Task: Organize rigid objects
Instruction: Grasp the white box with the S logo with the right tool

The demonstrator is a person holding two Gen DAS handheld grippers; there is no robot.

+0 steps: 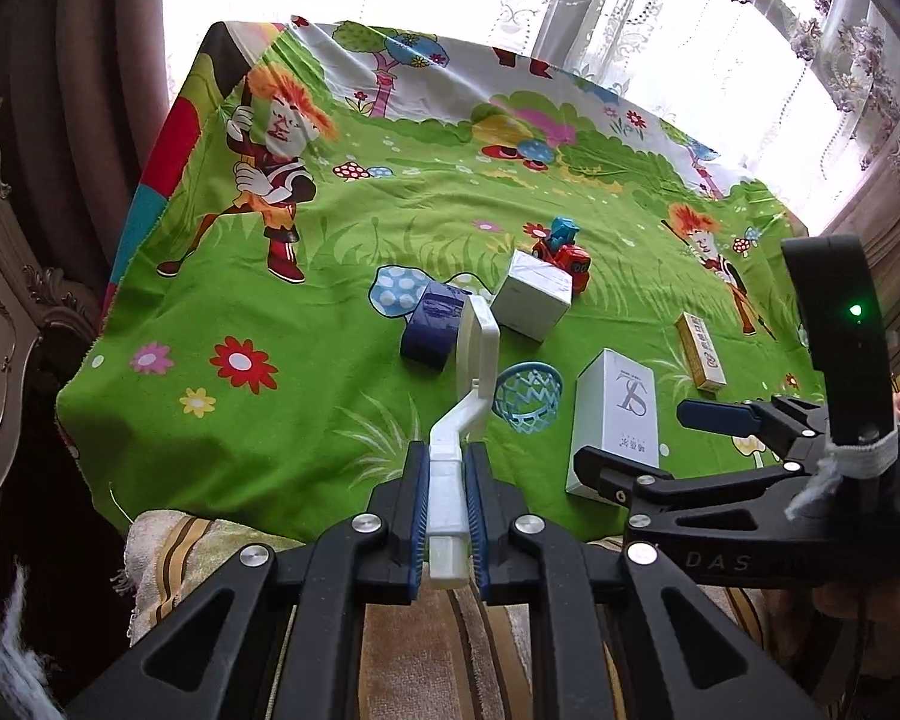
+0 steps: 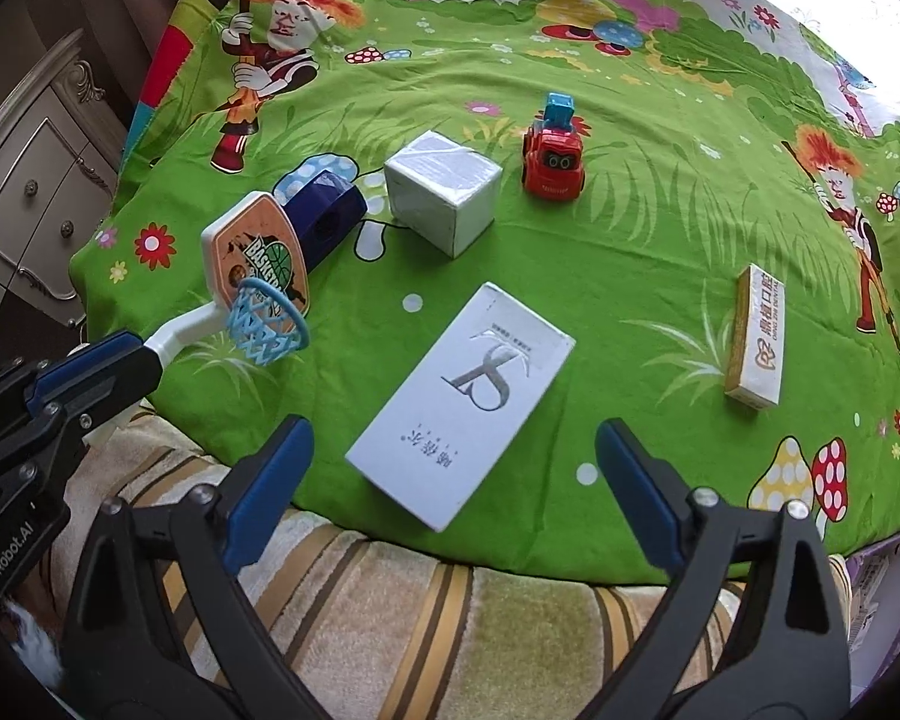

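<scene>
On the green cartoon-print cloth (image 2: 630, 276), work from the biggest item down. Your right gripper (image 2: 453, 480) hovers with its jaws spread wide and empty around the near end of the tall white carton (image 2: 462, 402), which lies flat near the cloth's front edge. It looks light and stiff but smooth-skinned, so take it across its narrow width. Beyond it sits the white cube box (image 2: 444, 198), likely also light. The toy basketball hoop (image 2: 258, 288) is already in your left gripper (image 1: 447, 498), clamped tight on the white plastic post; the thin post and the blue net ring may snap, so keep your grip on the stem. Well to the right lies the slim yellow-edged box (image 2: 756, 336); smallest, the red toy truck (image 2: 555, 156) may roll.
</scene>
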